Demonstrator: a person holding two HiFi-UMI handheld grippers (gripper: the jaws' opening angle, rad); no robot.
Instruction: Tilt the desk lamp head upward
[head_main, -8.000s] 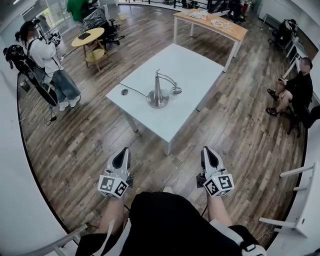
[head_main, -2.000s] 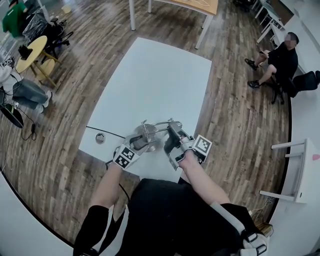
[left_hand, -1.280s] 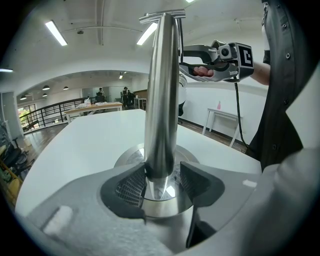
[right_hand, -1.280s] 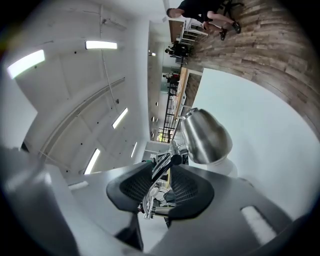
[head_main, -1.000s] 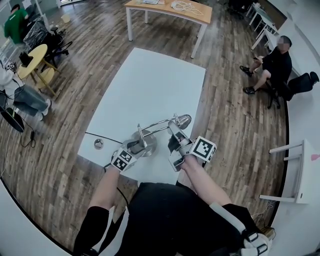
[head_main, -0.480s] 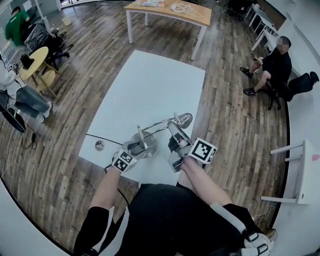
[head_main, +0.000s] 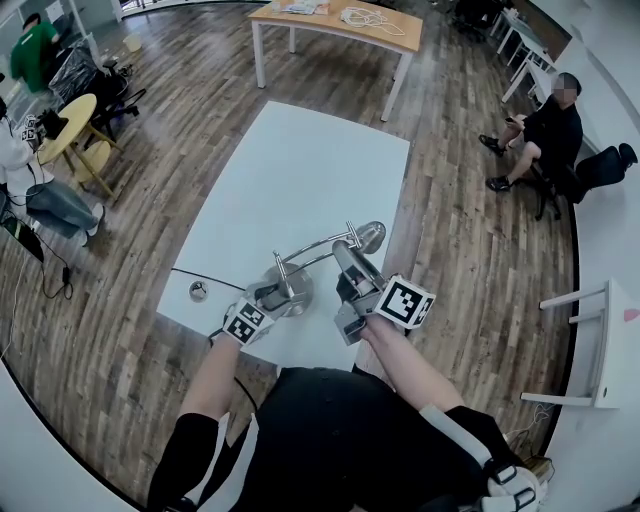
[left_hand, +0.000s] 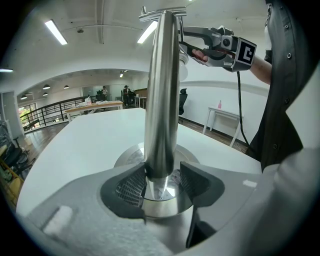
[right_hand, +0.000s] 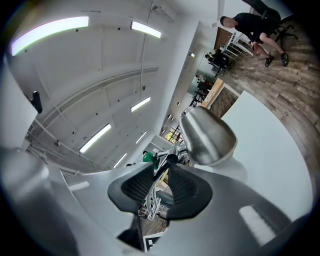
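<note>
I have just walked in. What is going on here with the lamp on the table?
A person handles a silver desk lamp on the white table with two hand-held grippers. The left gripper grips the upright post just above the base. The right gripper has the thin arm between its jaws, right behind the lamp head, and those jaws have just been closing on it.

Bright, even light from ceiling strips (left_hand: 56, 32) (soft shadows only); fisheye bends the edges, corners vignetted black
</note>
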